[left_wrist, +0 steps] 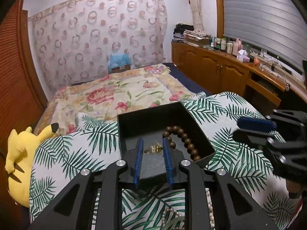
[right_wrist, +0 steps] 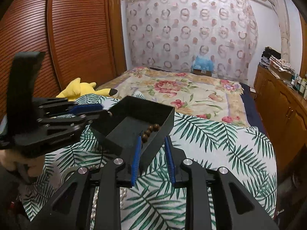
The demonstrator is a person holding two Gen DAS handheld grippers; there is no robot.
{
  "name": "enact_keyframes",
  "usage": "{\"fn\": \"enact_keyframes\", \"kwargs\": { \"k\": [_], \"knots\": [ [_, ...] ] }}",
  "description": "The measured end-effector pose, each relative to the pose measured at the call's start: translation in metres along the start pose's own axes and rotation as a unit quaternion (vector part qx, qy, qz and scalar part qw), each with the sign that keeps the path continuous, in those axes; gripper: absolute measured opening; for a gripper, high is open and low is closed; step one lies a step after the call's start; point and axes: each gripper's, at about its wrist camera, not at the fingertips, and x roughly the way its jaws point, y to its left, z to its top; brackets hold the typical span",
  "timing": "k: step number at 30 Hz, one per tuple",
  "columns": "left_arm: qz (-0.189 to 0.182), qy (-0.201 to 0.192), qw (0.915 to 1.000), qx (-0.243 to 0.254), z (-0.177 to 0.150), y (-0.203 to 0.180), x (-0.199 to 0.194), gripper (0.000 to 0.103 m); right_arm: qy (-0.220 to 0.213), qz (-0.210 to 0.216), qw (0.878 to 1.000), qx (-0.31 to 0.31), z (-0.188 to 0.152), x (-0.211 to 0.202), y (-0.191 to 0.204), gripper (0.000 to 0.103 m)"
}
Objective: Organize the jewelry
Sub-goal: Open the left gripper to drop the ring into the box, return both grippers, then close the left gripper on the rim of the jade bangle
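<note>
A black open box (left_wrist: pixel 134 122) sits on a leaf-print cushion (left_wrist: pixel 220 105). Inside it lies a brown wooden bead bracelet (left_wrist: pixel 184 134), draped over the near right wall. A small gold piece (left_wrist: pixel 153 149) rests on the box floor between the blue pads of my left gripper (left_wrist: pixel 153 141), which is open and reaches into the box. In the right wrist view, my right gripper (right_wrist: pixel 153 138) is open astride the box's (right_wrist: pixel 107 140) near corner, with the beads (right_wrist: pixel 149 130) just beyond. Each gripper shows in the other's view: the right gripper (left_wrist: pixel 241 130) and the left gripper (right_wrist: pixel 103 110).
A pearl string (left_wrist: pixel 168 214) lies on the cushion under my left gripper, and pearls (right_wrist: pixel 122 193) show below the right one. A yellow plush toy (left_wrist: pixel 21 153) lies at the cushion's left. Beyond are a floral bed (left_wrist: pixel 124 92), a wooden cabinet (left_wrist: pixel 220 71) and a slatted wardrobe (right_wrist: pixel 76 38).
</note>
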Motion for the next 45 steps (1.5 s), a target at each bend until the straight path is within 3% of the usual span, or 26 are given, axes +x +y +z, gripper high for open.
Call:
{"fn": "enact_keyframes", "kwargs": {
  "k": [2,9,18,22,29,35,36,38,45],
  "knots": [
    [0.001,-0.002,1.0,0.005,0.0,-0.003,0.0,0.043,-0.003,-0.001,1.0,-0.002,-0.006,-0.005,0.003,0.027],
    [-0.011,0.006,0.9999,-0.006,-0.013,0.001,-0.016,0.045,-0.01,0.007,1.0,-0.001,-0.029,-0.023,0.016,0.027],
    [-0.024,0.013,0.9994,-0.02,-0.048,0.015,-0.049,0.056,-0.009,-0.004,1.0,-0.011,-0.059,-0.036,0.046,0.027],
    [-0.03,0.023,0.9989,-0.028,-0.064,0.019,-0.057,0.056,-0.003,-0.003,1.0,-0.01,-0.068,-0.035,0.054,0.034],
    [-0.055,0.044,0.996,-0.056,-0.098,0.021,-0.061,0.056,0.016,-0.001,1.0,-0.01,-0.08,-0.028,0.06,0.034],
    [-0.064,0.047,0.9954,-0.052,-0.104,0.014,-0.063,0.056,0.019,-0.001,1.0,-0.015,-0.084,-0.025,0.064,0.034],
    [-0.066,0.048,0.9953,-0.051,-0.104,0.013,-0.062,0.055,0.02,-0.001,1.0,-0.015,-0.085,-0.025,0.064,0.034],
    [-0.071,0.052,0.9947,-0.052,-0.103,0.012,-0.059,0.044,0.021,-0.003,1.0,-0.015,-0.085,-0.025,0.065,0.034],
    [-0.082,0.075,0.9913,-0.071,-0.1,0.017,-0.036,0.036,0.036,-0.011,0.999,-0.006,-0.085,-0.019,0.061,0.034]
  ]
}}
